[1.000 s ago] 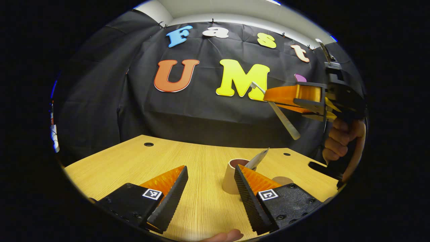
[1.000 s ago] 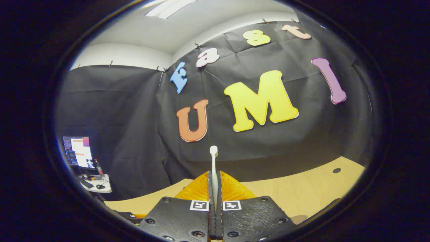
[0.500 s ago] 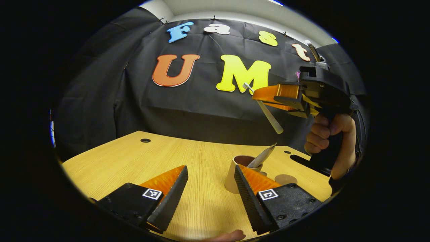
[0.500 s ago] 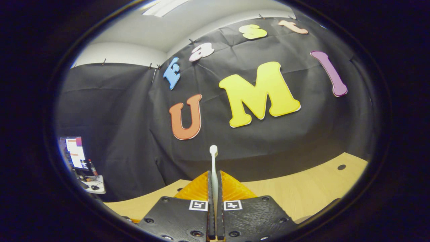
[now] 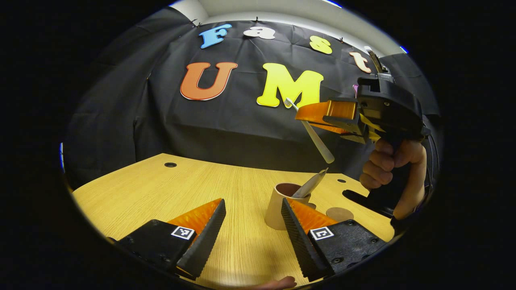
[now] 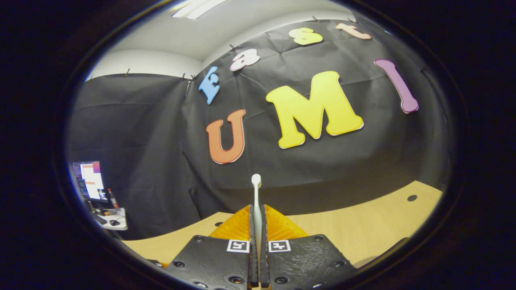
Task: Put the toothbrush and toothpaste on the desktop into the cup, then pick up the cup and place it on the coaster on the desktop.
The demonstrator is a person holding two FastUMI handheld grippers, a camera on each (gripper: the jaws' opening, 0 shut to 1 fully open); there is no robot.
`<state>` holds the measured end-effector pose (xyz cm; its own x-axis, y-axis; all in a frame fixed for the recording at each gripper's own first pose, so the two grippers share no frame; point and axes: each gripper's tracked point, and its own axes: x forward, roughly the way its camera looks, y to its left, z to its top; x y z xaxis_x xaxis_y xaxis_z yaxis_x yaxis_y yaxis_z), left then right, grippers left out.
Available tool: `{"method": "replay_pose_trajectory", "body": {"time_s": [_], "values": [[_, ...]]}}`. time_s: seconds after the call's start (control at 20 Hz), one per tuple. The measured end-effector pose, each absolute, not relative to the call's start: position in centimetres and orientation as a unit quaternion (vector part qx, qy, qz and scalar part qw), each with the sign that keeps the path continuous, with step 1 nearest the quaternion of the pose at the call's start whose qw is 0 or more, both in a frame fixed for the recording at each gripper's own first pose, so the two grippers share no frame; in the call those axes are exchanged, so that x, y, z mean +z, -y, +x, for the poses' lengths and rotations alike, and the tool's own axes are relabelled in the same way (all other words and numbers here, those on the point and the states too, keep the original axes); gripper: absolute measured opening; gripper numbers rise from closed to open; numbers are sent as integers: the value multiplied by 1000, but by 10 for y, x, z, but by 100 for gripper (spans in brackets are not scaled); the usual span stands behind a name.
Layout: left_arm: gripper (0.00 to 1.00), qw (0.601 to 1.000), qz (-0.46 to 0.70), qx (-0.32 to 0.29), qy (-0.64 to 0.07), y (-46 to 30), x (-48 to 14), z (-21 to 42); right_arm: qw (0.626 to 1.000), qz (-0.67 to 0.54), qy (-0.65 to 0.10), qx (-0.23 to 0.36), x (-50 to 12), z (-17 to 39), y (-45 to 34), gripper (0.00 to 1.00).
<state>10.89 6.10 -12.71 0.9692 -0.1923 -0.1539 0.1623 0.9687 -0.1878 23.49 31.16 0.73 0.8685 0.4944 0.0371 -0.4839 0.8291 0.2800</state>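
Here, in the left gripper view, my left gripper [image 5: 252, 229] hangs just above the desktop [image 5: 161, 189] with its two fingers spread wide and nothing between them. The wood is pale, with fine grain running away from me, and a small dark round hole [image 5: 170, 164] sits far ahead to the left near the back edge. Beyond that edge the black cloth wall [image 5: 121, 112] hangs in soft folds, and a strip of white ceiling shows above it.

Ahead and just right of my open fingers stands the cup [image 5: 282, 203], upright on the wood, partly hidden behind my right-hand finger. The toothpaste [image 5: 310, 186] leans in it, its flat end poking up over the rim toward the right. Further right, flat on the desktop, lies the round coaster [image 5: 339, 213], near the cup but apart from it.

Up above the cup, my right gripper [image 5: 300, 114] is held in the air by my hand [image 5: 397, 169]. Its fingers are closed on the toothbrush [image 5: 318, 141], which slants with the bristle end up and the handle end down, just above the toothpaste tip.

In the right gripper view, the toothbrush [image 6: 256, 201] stands pinched between my fingers. Far to the left, past the cloth, a lit monitor [image 6: 90, 181] sits on a small white table [image 6: 115, 223].
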Motion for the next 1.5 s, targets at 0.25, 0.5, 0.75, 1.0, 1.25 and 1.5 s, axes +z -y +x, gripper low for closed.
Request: {"method": "replay_pose_trajectory", "body": {"time_s": [0.25, 0.5, 0.75, 1.0, 1.25, 1.5], "values": [[89, 988, -90, -94, -87, -59, -129, 109, 956, 146, -1, 255, 15, 229, -309, 6], [89, 987, -93, -91, -94, -60, -135, 110, 957, 145, -6, 252, 11, 230, -307, 5], [89, 987, -95, -93, -96, -60, -135, 109, 956, 144, -11, 254, 8, 229, -310, 5], [89, 986, -94, -94, -96, -60, -136, 108, 956, 147, -4, 256, 11, 227, -311, 8], [89, 986, -98, -92, -103, -60, -141, 110, 956, 145, -4, 254, 10, 226, -310, 8], [89, 985, -99, -91, -106, -61, -143, 110, 956, 144, -7, 254, 9, 225, -310, 8]]}}
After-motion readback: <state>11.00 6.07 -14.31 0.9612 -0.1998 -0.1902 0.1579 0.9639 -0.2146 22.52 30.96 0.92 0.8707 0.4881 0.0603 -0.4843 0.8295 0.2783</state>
